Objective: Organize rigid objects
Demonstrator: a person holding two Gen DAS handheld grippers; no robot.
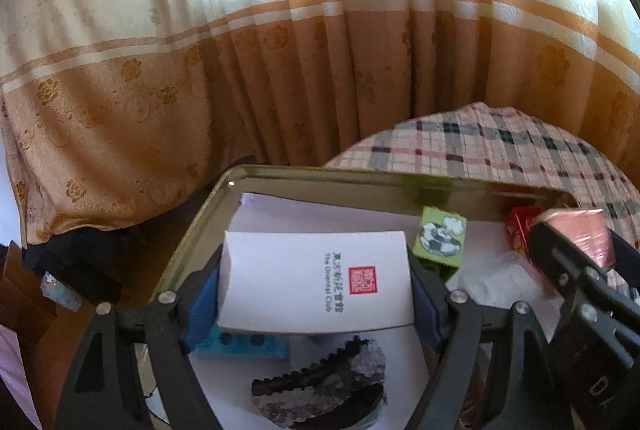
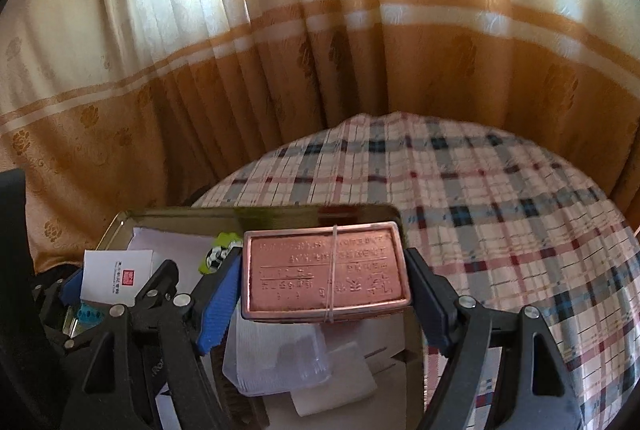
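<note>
Your left gripper clamps the white box crosswise over the tin's left half, right gripper clamps the pink box likewise at its right edge, w/ both long axes spanning the jaws

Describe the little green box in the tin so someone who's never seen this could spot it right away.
Find the metal tin at the edge of the plaid tablecloth. Near its far wall, between the white box and the red packet, stands the green box. It alone is green, with a black-and-white football picture.
</note>
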